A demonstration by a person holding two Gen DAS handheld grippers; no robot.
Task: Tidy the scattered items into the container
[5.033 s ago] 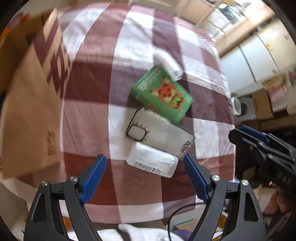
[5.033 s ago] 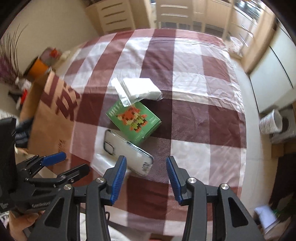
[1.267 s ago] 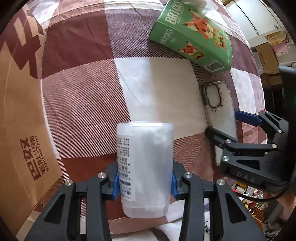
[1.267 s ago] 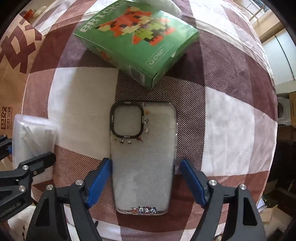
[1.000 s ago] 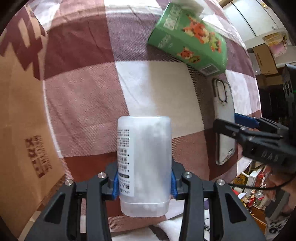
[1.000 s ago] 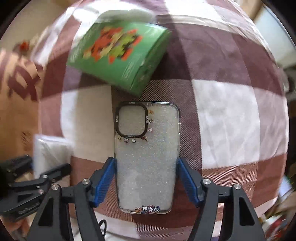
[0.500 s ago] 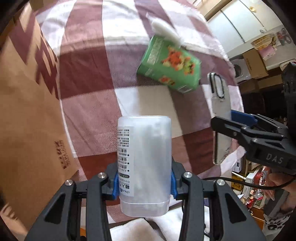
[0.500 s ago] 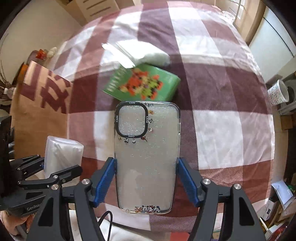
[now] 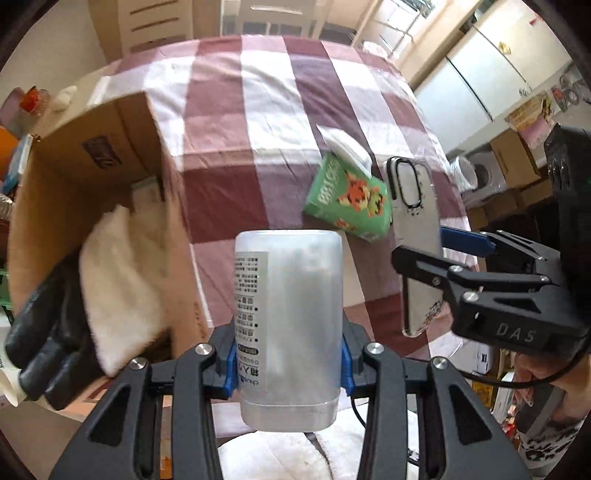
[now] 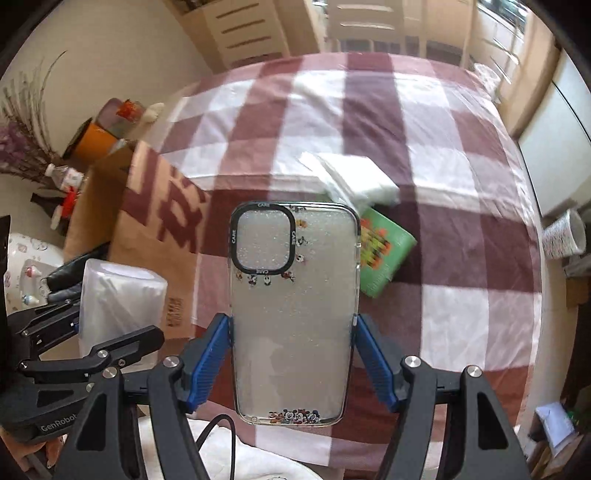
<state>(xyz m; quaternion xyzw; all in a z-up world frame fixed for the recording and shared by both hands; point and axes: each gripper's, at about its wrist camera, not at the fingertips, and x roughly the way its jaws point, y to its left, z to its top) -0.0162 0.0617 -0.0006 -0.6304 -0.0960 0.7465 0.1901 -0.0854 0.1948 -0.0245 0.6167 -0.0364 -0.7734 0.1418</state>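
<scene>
My left gripper (image 9: 288,363) is shut on a translucent plastic container (image 9: 288,317) with a printed label, held up above the table's near edge, right of the open cardboard box (image 9: 92,192). My right gripper (image 10: 293,354) is shut on a clear glitter phone case (image 10: 293,314), lifted over the table; the case also shows in the left wrist view (image 9: 415,236). The container also shows in the right wrist view (image 10: 118,299). A green bricks box (image 9: 347,199) and a white packet (image 9: 345,147) lie on the checked tablecloth (image 9: 258,110).
The cardboard box holds a white cloth (image 9: 122,280) and a black glove-like item (image 9: 48,332). A chair (image 10: 373,26) stands beyond the table. A paper cup (image 10: 563,234), cartons (image 9: 513,158) and a fridge stand to the right. Bottles and dried flowers (image 10: 26,151) stand left.
Both grippers have lifted their items well above the table and tilted up. The left gripper has moved toward the box, whose open inside now shows.
</scene>
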